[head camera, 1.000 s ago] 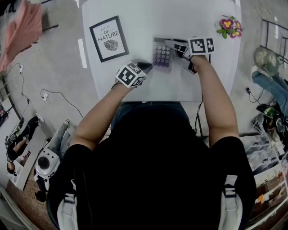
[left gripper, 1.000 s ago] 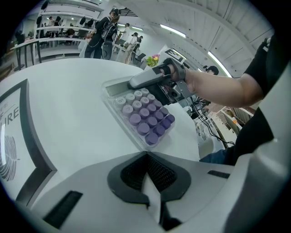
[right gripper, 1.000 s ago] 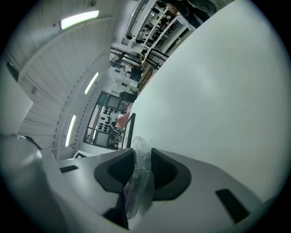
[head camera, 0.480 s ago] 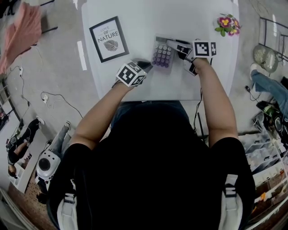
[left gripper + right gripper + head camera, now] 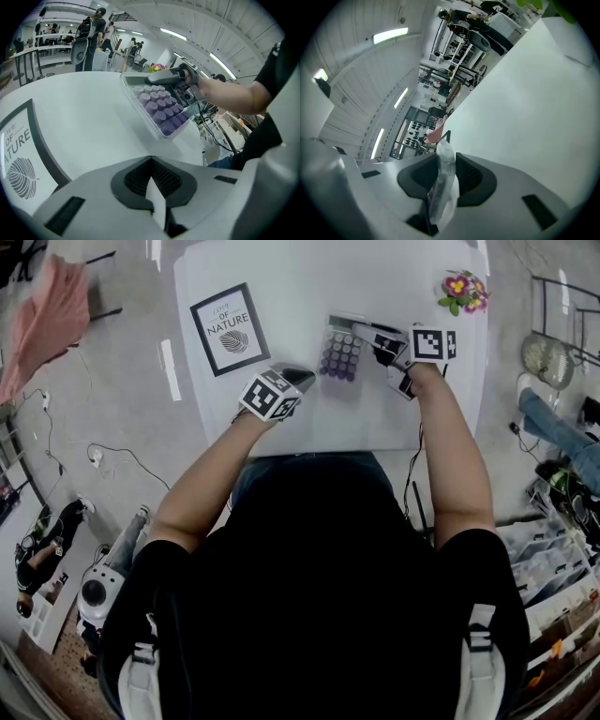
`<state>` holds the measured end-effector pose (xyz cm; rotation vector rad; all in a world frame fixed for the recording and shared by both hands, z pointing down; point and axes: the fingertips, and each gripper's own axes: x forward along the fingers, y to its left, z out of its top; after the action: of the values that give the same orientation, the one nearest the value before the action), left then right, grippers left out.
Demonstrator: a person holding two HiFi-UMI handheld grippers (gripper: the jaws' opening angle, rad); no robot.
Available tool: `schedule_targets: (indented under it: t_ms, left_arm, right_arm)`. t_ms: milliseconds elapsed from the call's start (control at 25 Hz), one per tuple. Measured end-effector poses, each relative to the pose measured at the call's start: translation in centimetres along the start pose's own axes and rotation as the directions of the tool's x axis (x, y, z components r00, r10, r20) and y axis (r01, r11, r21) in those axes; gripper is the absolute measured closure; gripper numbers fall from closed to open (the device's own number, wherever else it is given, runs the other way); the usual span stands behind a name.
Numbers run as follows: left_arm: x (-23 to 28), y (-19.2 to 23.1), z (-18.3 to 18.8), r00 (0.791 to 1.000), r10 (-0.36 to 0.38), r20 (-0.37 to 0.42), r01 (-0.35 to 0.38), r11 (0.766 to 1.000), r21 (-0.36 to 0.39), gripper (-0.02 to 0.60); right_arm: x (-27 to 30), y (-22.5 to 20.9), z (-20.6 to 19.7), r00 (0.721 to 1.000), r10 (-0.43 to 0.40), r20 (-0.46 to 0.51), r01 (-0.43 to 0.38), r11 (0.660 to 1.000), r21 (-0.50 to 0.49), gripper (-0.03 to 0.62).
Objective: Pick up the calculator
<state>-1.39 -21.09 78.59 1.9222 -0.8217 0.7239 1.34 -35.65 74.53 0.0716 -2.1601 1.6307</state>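
The calculator (image 5: 339,352), clear-cased with purple round keys, hangs tilted just above the white table (image 5: 309,427). My right gripper (image 5: 361,331) is shut on its right edge. The right gripper view shows that clear edge (image 5: 443,180) pinched between the dark pads of the right gripper (image 5: 443,161). From the left gripper view the calculator (image 5: 159,107) slopes up off the table, with the right gripper (image 5: 171,76) clamped on its far side. My left gripper (image 5: 305,376) rests near the table's front left of the calculator, apart from it, its jaws together with nothing in them (image 5: 152,161).
A black-framed print (image 5: 230,329) lies on the table's left side, also seen at the left gripper view's left edge (image 5: 18,154). A small bunch of flowers (image 5: 461,292) sits at the far right corner. Pink cloth (image 5: 42,310) hangs off to the left, beyond the table.
The right gripper has risen a little with the calculator in it, tilting it off the table. The left gripper has stayed where it was.
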Motion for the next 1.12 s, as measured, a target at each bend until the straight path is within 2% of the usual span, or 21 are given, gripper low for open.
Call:
schedule_targets:
  t_ms: [160,280,440,520,720,840,1000,1120]
  left_arm:
    - [-1.2,0.6,0.5,1.0,0.008,0.007,-0.008,1.0,0.011,0.563]
    - [-2.5,1.2,1.0,1.0,0.02,0.018,-0.02,1.0,0.017,0.563]
    - [-4.1,1.4,1.8,0.999,0.029,0.035,-0.03,0.999,0.033,0.563]
    - [-4.9,1.7,2.2,0.999,0.034,0.039,-0.036,0.998,0.048,0.563]
    - [-6.9,1.6,3.2,0.997,0.041,0.065,-0.046,0.996,0.078,0.563]
    - [-7.9,0.4,3.8,0.995,0.036,0.089,-0.044,0.995,0.089,0.563]
    - [-10.0,-0.3,4.6,0.991,0.022,0.13,-0.035,0.994,0.102,0.563]
    - [-11.7,-0.9,5.1,0.987,0.018,0.161,-0.037,0.993,0.112,0.563]
  right_arm:
    - [-0.1,1.7,0.7,0.999,0.038,0.017,-0.037,0.999,-0.038,0.48]
    - [-0.6,2.1,0.7,0.999,0.01,0.037,-0.01,1.0,-0.001,0.48]
    - [-1.0,4.6,1.6,0.996,0.063,0.066,-0.057,0.995,-0.086,0.48]
    - [-1.6,4.3,1.4,0.996,0.014,0.083,-0.012,0.999,-0.032,0.48]
    - [-3.1,5.9,0.9,0.992,-0.01,0.128,0.007,1.0,0.019,0.48]
    - [-4.8,7.0,0.7,0.987,-0.01,0.158,0.015,0.999,-0.029,0.48]
    - [-6.0,9.2,0.7,0.979,-0.012,0.202,0.022,0.999,-0.046,0.48]
    - [-6.8,11.9,1.1,0.975,0.032,0.219,0.007,0.985,-0.172,0.48]
